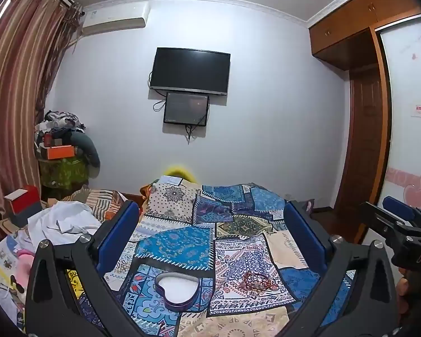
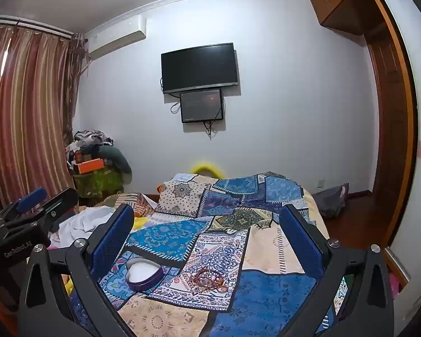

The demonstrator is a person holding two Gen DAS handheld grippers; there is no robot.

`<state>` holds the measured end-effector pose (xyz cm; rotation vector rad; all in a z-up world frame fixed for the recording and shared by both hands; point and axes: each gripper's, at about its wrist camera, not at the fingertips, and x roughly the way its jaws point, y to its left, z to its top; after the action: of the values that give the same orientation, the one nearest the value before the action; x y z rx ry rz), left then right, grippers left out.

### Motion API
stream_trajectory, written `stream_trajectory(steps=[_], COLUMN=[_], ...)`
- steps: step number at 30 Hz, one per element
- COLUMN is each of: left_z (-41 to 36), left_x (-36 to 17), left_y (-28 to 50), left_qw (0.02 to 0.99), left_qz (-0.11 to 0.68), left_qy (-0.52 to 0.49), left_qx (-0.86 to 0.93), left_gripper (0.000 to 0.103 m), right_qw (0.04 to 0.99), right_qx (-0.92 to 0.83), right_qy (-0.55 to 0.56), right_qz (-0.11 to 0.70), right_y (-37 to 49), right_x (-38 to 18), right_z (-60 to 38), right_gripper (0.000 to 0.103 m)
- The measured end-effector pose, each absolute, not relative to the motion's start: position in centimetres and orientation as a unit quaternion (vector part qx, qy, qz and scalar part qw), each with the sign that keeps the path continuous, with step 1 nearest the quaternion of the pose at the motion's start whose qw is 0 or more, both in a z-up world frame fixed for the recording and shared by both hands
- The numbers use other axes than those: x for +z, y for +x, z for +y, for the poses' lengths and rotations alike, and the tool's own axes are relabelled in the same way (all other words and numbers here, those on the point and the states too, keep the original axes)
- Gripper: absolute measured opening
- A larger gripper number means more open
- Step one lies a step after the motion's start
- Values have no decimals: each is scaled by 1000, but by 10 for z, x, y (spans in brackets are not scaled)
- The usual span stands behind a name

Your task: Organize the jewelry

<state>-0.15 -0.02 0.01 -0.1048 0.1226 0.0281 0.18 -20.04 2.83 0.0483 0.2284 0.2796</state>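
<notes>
A heart-shaped purple tin (image 1: 177, 290) with a white lining lies open on the patchwork bedspread (image 1: 182, 241); it also shows in the right wrist view (image 2: 143, 276). A small heap of red and brown beaded bracelets (image 1: 256, 280) lies to its right, also seen in the right wrist view (image 2: 209, 279). My left gripper (image 1: 212, 224) is open and empty above the bed, with the tin low between its fingers. My right gripper (image 2: 207, 224) is open and empty, with the bracelets low between its fingers. Each gripper shows at the edge of the other's view.
White clothes (image 1: 61, 221), papers and a red box (image 1: 23, 200) clutter the bed's left side. A pile of boxes and clothes (image 1: 61, 151) stands in the far left corner. A TV (image 1: 189, 70) hangs on the far wall. A wardrobe (image 1: 365, 112) stands at right.
</notes>
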Motion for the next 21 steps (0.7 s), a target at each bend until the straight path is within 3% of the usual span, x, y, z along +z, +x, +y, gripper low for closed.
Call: stream_trajectory(steps=[21], left_z=[-4], left_x=[6], left_y=[-2], left_qw=[996], left_qz=[75], left_qy=[-44], left_qx=[-3], left_gripper=[103], right_qw=[983], right_qx=[141], right_qy=[25], right_qz=[118], right_y=[2], right_x=[27], right_z=[-196], right_gripper=[103])
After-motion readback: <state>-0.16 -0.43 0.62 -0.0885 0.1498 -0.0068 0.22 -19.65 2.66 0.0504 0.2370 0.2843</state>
